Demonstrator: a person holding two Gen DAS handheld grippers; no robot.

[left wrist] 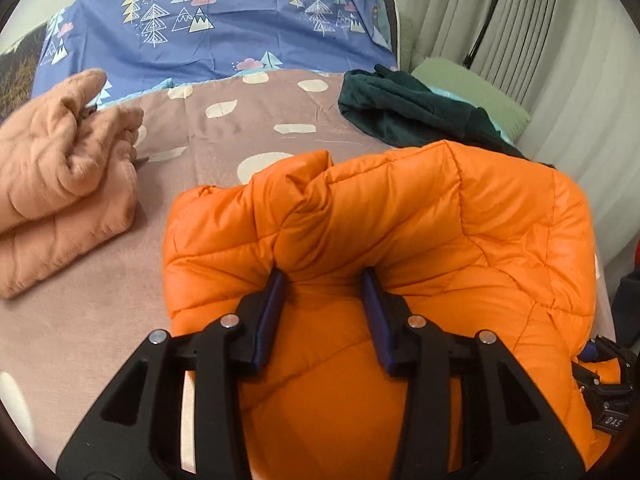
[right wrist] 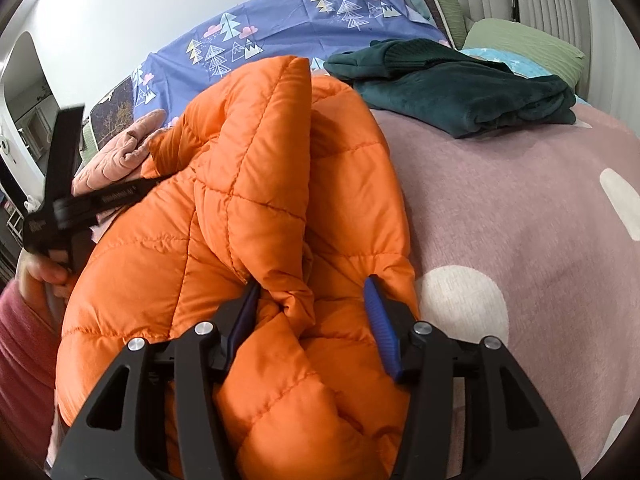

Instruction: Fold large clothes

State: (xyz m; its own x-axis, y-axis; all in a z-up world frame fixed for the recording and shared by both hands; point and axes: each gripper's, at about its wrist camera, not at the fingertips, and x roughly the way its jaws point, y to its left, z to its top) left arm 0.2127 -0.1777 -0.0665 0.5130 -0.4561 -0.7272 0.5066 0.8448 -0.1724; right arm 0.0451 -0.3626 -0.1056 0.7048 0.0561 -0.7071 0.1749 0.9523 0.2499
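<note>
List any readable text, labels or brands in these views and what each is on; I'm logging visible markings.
"DAS": partial white letters on the right gripper, cut off at the left wrist view's edge.
White lettering on the left gripper, seen from the right wrist: too blurred to read.
Orange jacket: no label visible.

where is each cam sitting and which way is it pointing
Left wrist: on the left gripper, facing up the bed over the orange jacket; its own fingers show.
Right wrist: on the right gripper, facing along the bed; its fingers, plus the left gripper and hand at left.
Shared: jacket, peach garment, dark green garment, blue sheet.
</note>
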